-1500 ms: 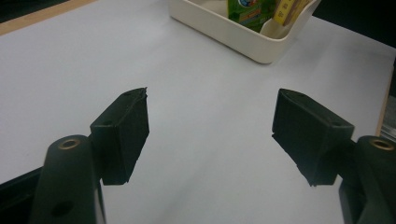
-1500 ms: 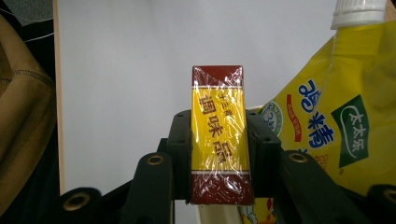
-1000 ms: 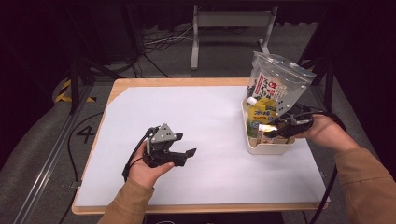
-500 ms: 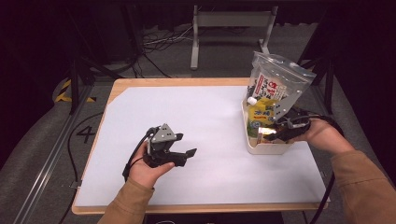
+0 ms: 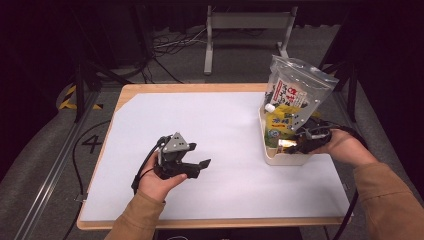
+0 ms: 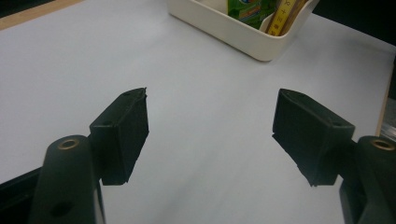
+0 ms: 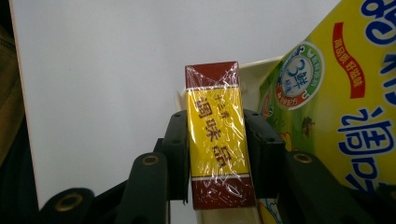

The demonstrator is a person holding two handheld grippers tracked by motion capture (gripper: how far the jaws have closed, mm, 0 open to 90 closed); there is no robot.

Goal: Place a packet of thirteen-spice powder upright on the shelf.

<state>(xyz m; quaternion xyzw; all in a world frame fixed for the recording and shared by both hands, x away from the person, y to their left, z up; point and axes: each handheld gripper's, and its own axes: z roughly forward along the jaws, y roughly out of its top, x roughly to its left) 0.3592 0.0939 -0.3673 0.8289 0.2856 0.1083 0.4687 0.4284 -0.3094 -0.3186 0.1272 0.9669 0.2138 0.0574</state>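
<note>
my right gripper pinches a wrapped yellow-and-red box at centre frame in its own view, just over the cream bin at the high view's right. my left gripper, lower left, hovers spread and empty above the white table.
</note>
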